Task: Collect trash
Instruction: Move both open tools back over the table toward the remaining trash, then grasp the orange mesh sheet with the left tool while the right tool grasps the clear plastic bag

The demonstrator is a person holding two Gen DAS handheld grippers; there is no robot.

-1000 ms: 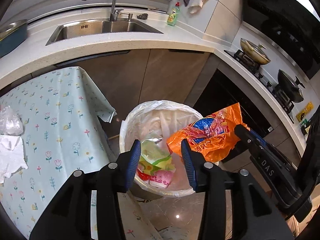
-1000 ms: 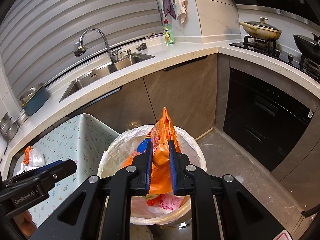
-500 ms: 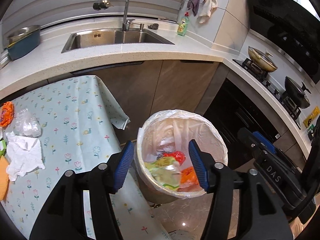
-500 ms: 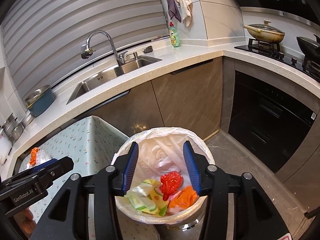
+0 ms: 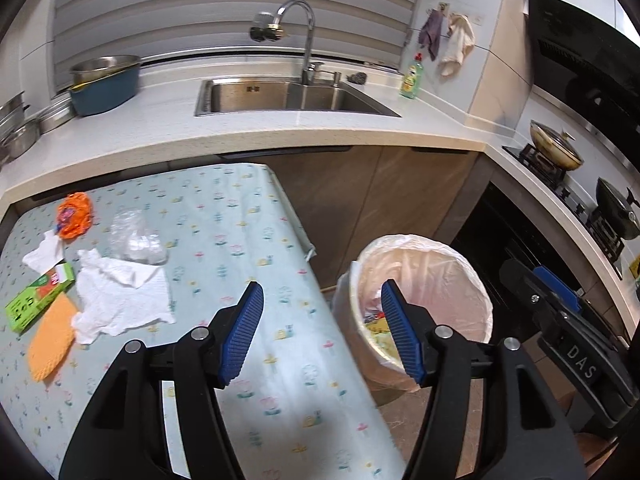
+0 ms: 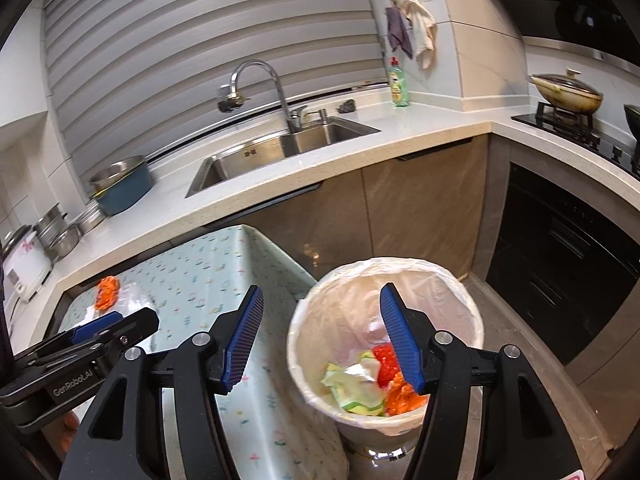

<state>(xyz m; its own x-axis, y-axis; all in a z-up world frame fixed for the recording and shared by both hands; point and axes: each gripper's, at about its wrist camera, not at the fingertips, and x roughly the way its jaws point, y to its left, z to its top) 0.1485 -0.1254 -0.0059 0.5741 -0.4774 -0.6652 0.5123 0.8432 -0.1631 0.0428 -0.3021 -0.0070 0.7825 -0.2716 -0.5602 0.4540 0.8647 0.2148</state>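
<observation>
A white-lined trash bin (image 5: 460, 280) (image 6: 448, 280) stands on the floor beside the table and holds orange, red and green wrappers (image 6: 376, 384). My left gripper (image 5: 320, 332) is open and empty above the table's right edge. My right gripper (image 6: 320, 336) is open and empty above the bin's left rim. On the floral tablecloth (image 5: 240, 240) lie a crumpled white tissue (image 5: 120, 300), clear plastic (image 5: 136, 236), an orange wrapper (image 5: 74, 214), a green box (image 5: 38, 296), a small white tissue (image 5: 44, 252) and an orange pad (image 5: 52, 336).
A counter with a sink (image 5: 288, 96) and tap runs behind the table. A blue basin (image 5: 106, 84) and metal pots stand at the left. A stove with pans (image 5: 556, 148) and a dark oven front (image 6: 560, 272) are at the right. A green bottle (image 6: 399, 84) stands by the wall.
My right gripper opened and dropped the orange bag into the bin. Both grippers have since swung left, so the table and its trash have come into the left wrist view.
</observation>
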